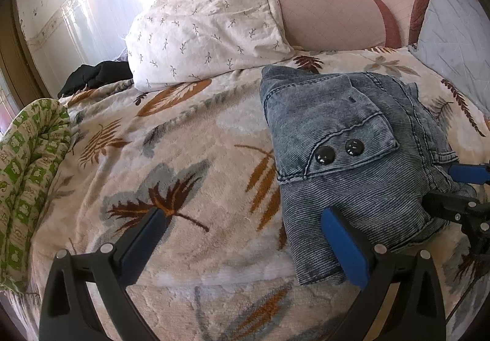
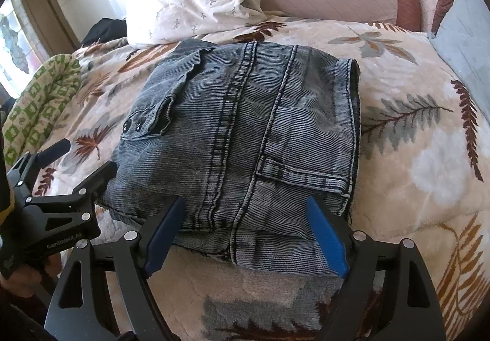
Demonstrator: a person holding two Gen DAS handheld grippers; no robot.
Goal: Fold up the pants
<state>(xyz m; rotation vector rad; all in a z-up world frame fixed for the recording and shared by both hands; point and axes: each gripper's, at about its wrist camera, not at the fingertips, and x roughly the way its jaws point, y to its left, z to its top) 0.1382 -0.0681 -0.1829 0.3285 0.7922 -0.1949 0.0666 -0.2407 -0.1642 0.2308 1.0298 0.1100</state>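
A bed (image 1: 196, 139) is covered by a leaf-patterned blanket (image 2: 407, 114). A pink padded headboard (image 1: 330, 16) is seen behind a white sprigged pillow (image 1: 202, 28). Bright daylight is cast from a window (image 2: 18, 44) on the left.

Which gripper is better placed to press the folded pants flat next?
Probably the right gripper: its open jaws straddle the near edge of the folded pants. The left gripper, also open, sits off their side, mostly over the blanket.

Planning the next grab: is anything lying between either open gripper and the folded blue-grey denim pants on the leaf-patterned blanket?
Nothing visible. The right gripper straddles the folded blue-grey denim pants' near edge; the left gripper is at their left corner, jaws wide.
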